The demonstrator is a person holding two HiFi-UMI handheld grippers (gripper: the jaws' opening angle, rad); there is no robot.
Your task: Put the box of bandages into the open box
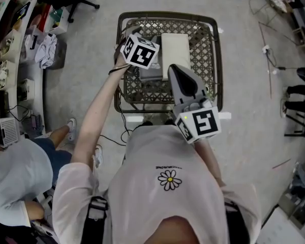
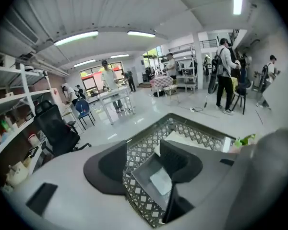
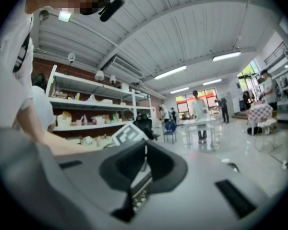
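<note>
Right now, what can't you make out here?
- Head view: the marker cube covers most of the grey open box.
- Left gripper view: the pale item in that box is too blurred to identify.
- Right gripper view: the right claw blocks all but a sliver of the mesh cart.

Bright overhead light; fisheye edges — dark

A pale bandage box [image 2: 160, 181] lies inside the grey open box [image 2: 143, 172].
</note>
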